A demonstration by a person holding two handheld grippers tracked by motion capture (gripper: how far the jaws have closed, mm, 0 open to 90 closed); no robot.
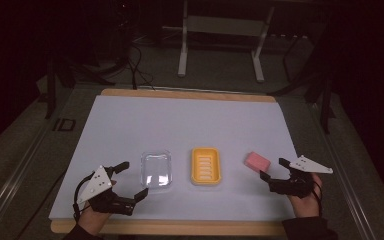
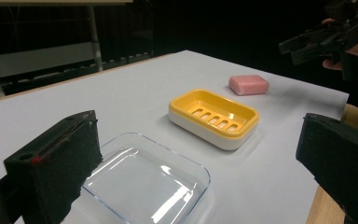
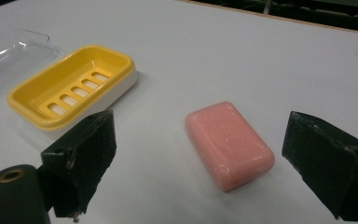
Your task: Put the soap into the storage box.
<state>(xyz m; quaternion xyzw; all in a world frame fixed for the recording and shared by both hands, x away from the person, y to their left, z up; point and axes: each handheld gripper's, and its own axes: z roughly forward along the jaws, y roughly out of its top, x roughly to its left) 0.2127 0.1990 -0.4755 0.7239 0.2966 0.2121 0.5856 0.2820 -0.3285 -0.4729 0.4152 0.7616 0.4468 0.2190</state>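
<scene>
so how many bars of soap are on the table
1. The pink soap bar lies flat on the white table cover, right of the yellow soap dish and just ahead of the open right gripper. None seems hidden.

Bare sheet lies all round the pink soap (image 3: 229,143); the yellow dish (image 3: 72,86) stands well apart beside it.

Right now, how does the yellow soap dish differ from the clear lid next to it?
The yellow soap dish is opaque, yellow over a white base; the clear lid is see-through plastic. The soap dish has a row of drain slots in its floor; the lid's floor is smooth and unbroken. The soap dish lies nearer the pink soap; the lid lies nearer the left gripper. Both are rounded rectangles, empty, flat on the white table cover.
</scene>
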